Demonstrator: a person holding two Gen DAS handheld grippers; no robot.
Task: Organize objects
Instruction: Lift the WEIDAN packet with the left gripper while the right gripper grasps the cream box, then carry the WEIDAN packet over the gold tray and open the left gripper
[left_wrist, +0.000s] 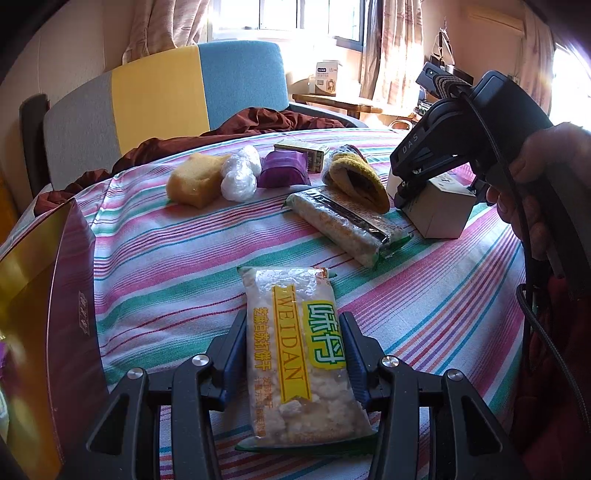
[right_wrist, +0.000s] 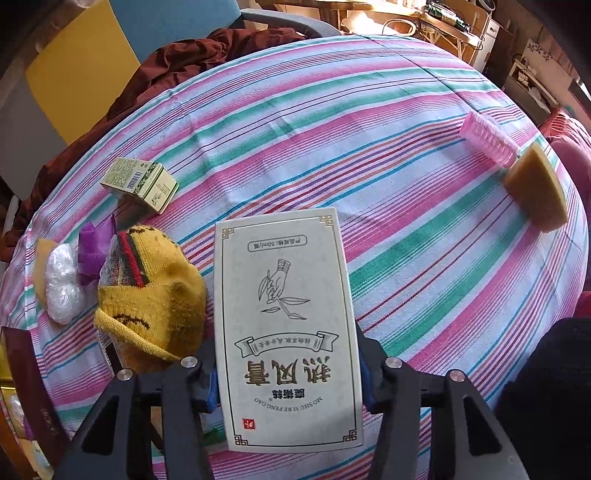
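Observation:
My left gripper (left_wrist: 293, 354) is shut on a clear cracker packet (left_wrist: 299, 354) with a yellow WEIDAN label, just above the striped tablecloth (left_wrist: 166, 258). My right gripper (right_wrist: 286, 373) is shut on a white carton (right_wrist: 286, 325) printed with a hand and a leaf; in the left wrist view the same carton (left_wrist: 437, 206) sits at the table's right side under the right gripper (left_wrist: 436, 192). A yellow sock (right_wrist: 151, 299) lies just left of the carton.
A second cracker packet (left_wrist: 351, 225), yellow sponge (left_wrist: 194, 179), white plastic wad (left_wrist: 240, 173), purple wrapper (left_wrist: 284, 170) and green box (right_wrist: 142, 182) lie on the table. A dark red and gold box (left_wrist: 44, 314) stands at left. A pink roller (right_wrist: 487, 140) and sponge wedge (right_wrist: 535, 192) lie far right.

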